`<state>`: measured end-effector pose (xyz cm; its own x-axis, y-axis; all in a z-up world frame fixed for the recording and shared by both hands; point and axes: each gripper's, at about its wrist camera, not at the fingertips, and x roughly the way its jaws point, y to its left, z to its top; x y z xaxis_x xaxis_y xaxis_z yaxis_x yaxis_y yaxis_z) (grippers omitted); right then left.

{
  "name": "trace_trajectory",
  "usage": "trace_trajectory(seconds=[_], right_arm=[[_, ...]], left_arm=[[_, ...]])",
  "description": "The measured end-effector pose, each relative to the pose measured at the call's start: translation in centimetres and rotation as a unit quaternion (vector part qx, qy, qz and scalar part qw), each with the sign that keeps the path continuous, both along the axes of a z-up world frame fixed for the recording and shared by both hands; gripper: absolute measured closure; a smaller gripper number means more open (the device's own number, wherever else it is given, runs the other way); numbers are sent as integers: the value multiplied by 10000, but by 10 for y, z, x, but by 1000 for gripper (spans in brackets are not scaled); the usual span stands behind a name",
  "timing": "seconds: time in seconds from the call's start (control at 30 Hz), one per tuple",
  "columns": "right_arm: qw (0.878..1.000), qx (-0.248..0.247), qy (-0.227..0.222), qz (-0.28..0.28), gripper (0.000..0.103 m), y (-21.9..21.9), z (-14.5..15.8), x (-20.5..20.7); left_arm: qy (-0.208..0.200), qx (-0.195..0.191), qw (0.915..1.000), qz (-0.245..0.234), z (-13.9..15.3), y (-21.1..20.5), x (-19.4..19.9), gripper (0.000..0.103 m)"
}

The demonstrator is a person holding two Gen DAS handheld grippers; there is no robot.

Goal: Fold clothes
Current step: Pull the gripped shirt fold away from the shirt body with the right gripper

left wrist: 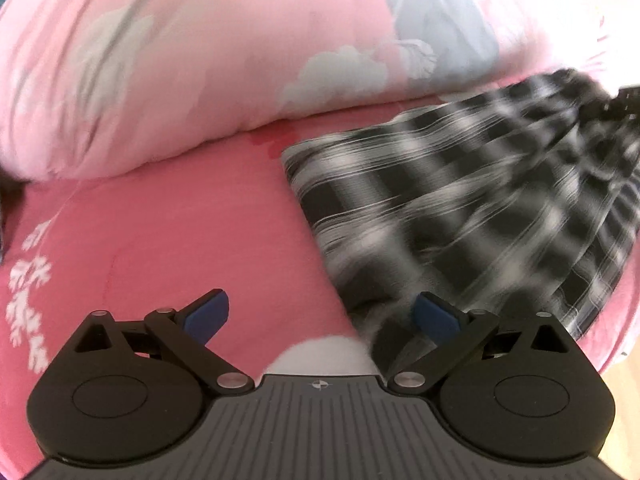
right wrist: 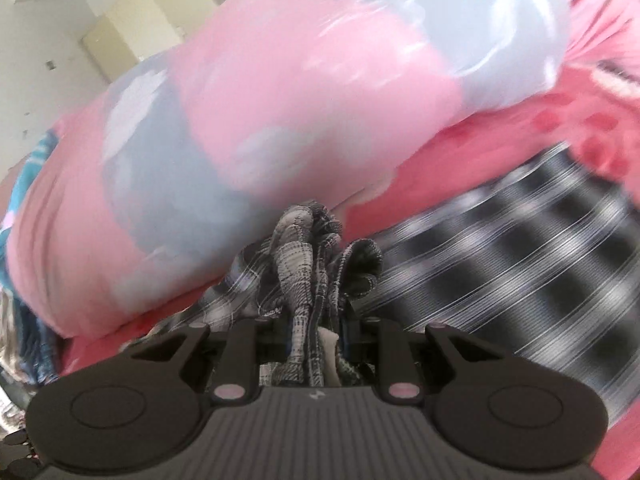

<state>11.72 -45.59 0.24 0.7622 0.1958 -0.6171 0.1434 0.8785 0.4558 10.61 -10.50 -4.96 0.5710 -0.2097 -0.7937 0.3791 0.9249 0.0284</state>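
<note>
A black-and-white plaid garment (left wrist: 460, 208) lies on the pink bedsheet (left wrist: 180, 232), blurred by motion, right of centre in the left wrist view. My left gripper (left wrist: 320, 316) is open and empty, its blue-padded fingers (left wrist: 206, 314) spread just above the garment's near left corner. The other gripper (left wrist: 624, 104) shows at the far right edge, at the garment's far end. In the right wrist view my right gripper (right wrist: 312, 320) is shut on a bunched fold of the plaid garment (right wrist: 308, 248), which trails away to the right (right wrist: 520, 248).
A puffy pink quilt with grey-blue and white cloud prints (left wrist: 200, 60) lies along the far side of the bed and fills the right wrist view (right wrist: 280, 100). A white wall and cream cabinets (right wrist: 132, 28) stand beyond. Wooden floor (left wrist: 624, 400) shows past the bed's right edge.
</note>
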Motion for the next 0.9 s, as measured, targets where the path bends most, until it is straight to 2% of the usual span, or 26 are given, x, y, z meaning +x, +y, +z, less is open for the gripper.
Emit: trace_trajectory(seconds=[0.23, 0.43, 0.9], right_arm=[[9984, -339, 21, -443, 81, -80, 3, 3], [9961, -457, 106, -750, 82, -127, -3, 2], [9952, -310, 176, -909, 82, -178, -25, 3]], left_arm=[[72, 71, 9989, -455, -5, -49, 6, 2], [164, 69, 9971, -744, -12, -81, 9, 2], [286, 33, 9965, -790, -18, -93, 20, 2]])
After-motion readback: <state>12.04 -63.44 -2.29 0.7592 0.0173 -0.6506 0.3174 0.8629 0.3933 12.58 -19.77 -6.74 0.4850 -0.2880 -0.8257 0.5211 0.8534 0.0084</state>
